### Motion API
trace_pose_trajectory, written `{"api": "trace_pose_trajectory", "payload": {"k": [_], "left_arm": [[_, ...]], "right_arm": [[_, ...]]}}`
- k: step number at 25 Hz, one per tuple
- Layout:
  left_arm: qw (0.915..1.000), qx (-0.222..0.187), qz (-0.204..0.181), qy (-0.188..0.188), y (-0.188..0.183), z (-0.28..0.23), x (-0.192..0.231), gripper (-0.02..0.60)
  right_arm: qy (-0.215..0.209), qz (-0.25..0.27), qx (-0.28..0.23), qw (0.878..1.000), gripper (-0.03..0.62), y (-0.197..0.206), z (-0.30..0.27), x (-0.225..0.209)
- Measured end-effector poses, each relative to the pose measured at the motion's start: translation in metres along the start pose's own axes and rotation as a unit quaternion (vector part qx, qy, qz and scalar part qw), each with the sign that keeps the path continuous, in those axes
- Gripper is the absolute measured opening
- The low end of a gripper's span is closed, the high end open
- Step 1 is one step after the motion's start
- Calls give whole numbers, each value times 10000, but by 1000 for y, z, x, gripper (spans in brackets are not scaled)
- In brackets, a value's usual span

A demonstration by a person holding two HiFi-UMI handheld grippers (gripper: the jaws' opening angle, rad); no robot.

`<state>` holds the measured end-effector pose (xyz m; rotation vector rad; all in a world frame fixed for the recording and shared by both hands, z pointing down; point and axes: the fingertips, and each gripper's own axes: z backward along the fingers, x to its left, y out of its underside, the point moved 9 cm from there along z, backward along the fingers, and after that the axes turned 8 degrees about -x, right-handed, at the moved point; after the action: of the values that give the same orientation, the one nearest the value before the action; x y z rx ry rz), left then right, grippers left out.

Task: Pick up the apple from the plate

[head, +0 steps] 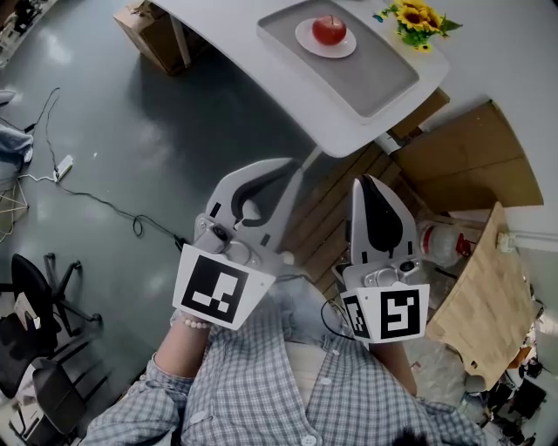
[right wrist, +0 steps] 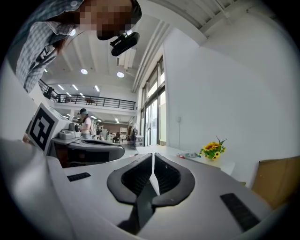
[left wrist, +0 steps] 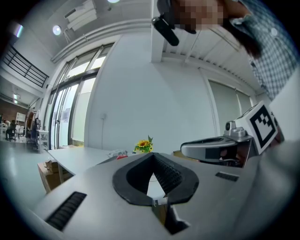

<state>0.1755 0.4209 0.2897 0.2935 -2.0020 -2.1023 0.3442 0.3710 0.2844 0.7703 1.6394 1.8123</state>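
While the head view looks steeply down, one red apple (head: 329, 29) sits on one white plate (head: 336, 50), which lies in one grey tray (head: 375, 83) on the white table (head: 336, 131), with one bunch of sunflowers (head: 418, 17) just beside the tray. Two grippers are held low near the person's checked shirt (head: 261, 383), well apart from the apple: the left gripper (head: 295, 170) and the right gripper (head: 366, 183). Each carries a cube with black-and-white square markers, and these patterns spell no readable words. One cardboard box (head: 148, 30) stands on the floor (head: 105, 131) by the table. Seen in the left gripper view, the left gripper (left wrist: 152, 155) has its jaws meeting at the tips with nothing between them, and the sunflowers (left wrist: 144, 146) show beyond. Seen in the right gripper view, the right gripper (right wrist: 153, 157) has its jaws pressed together to a thin slit and holds nothing, and the sunflowers (right wrist: 212, 149) stand off to the right.
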Motion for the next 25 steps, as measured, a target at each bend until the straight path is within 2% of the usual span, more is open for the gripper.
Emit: {"api": "trace_pose_trajectory", "payload": {"k": [8, 15, 20, 25], "left_arm": [[9998, 165, 91, -38, 13, -31, 53, 9], [9993, 267, 182, -206, 17, -62, 131, 9], [9994, 293, 134, -156, 1, -86, 199, 9], [9989, 418, 212, -80, -28, -102, 266, 9]], "right_arm": [[33, -67, 134, 9999, 29, 14, -57, -8], [66, -95, 207, 9997, 29, 21, -133, -17], [139, -48, 303, 9994, 29, 10, -201, -14], [362, -143, 397, 9985, 29, -19, -266, -7]]}}
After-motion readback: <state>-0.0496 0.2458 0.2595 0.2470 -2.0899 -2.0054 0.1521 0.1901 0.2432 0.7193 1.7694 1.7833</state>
